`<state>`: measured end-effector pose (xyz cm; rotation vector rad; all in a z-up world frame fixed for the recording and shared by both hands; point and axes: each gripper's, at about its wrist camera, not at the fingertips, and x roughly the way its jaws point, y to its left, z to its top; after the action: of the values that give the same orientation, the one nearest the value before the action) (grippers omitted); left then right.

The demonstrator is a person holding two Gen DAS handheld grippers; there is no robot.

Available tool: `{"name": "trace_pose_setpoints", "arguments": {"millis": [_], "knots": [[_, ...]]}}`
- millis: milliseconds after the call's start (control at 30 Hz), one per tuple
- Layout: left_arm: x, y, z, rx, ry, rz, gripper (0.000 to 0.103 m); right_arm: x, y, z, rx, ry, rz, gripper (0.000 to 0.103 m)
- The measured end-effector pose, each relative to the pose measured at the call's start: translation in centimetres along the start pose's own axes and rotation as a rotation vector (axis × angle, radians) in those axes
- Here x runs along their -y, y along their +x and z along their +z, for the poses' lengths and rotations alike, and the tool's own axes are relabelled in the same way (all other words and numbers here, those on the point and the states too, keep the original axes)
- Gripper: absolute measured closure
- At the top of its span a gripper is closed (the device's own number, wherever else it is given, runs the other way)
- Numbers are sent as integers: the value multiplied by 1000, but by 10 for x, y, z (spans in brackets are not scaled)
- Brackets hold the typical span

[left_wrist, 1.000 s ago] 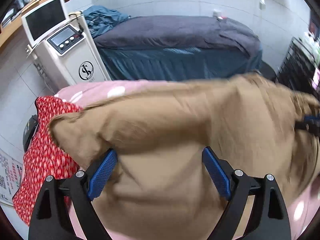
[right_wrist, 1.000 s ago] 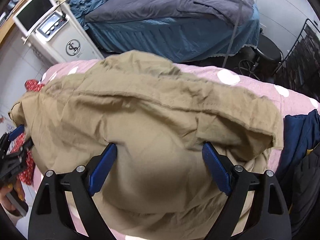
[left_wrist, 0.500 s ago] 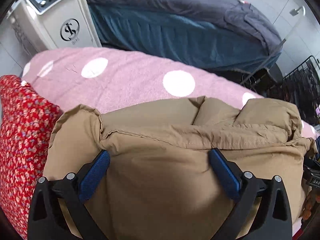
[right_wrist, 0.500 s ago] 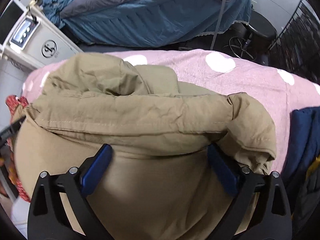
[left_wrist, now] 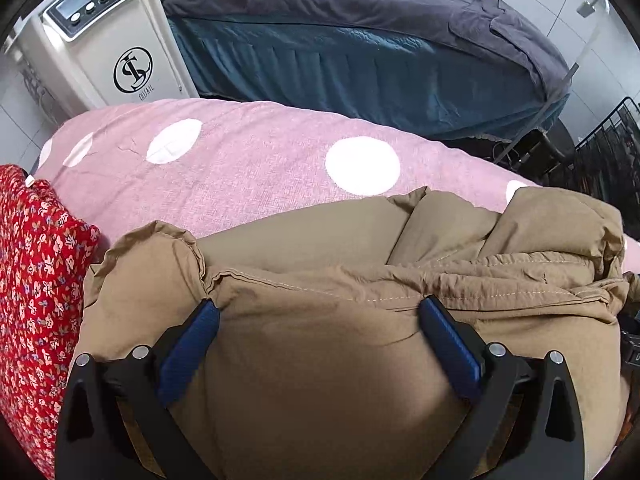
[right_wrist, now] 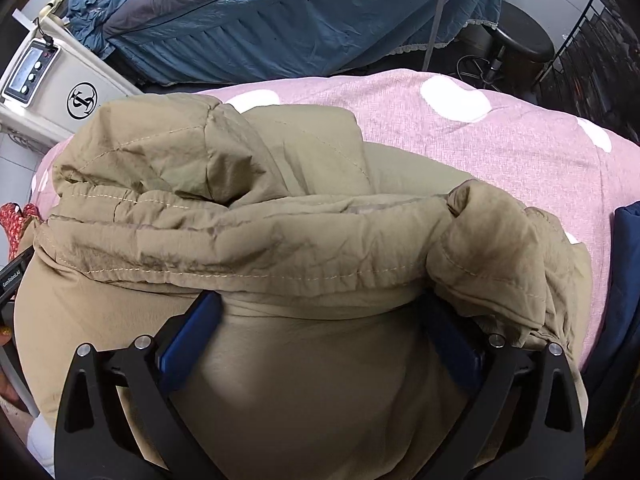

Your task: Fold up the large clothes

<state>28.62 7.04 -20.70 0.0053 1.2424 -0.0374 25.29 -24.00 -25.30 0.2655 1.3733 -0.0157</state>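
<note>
Beside tan jacket (left_wrist: 328,344), red floral garment (left_wrist: 36,292)

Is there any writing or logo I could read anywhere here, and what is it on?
"GenRobot.AI": on the black claw at the left edge of the right wrist view.
Round black "S" monogram: on the white machine.
Small word under that logo: too blurred to read.
Machine's screen: nothing legible.

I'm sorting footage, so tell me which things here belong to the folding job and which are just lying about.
Job: tan jacket, left claw, right claw, pink spotted cover.

Lying about: red floral garment, navy garment, white machine, blue bed, black stool.
</note>
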Motion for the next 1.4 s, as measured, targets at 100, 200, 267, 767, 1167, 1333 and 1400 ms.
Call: {"name": "trace_pose_setpoints", "arguments": {"millis": [100,200,267,767,1167,1333,1400], "knots": [[1,1,-1,16,2,7,5,0,2,0,3,2,-5,5],[3,2,-3,31,7,20,5,-1,2,-2,18,1,-17,5],[5,3,-4,35,16,32,5,-2,1,-5,31,2,-26,5],[4,-91,-20,166,48,47,6,-2,-96,-37,195,-38,16,5],[-4,-107,-106,100,104,54,6,35,-112,-149,123,-40,37,5],[-1,-68,-86,-4,120,49,5,41,-96,-141,116,20,42,5],[4,-52,-78,-60,133,64,5,39,-87,-134,96,32,38,5]]}}
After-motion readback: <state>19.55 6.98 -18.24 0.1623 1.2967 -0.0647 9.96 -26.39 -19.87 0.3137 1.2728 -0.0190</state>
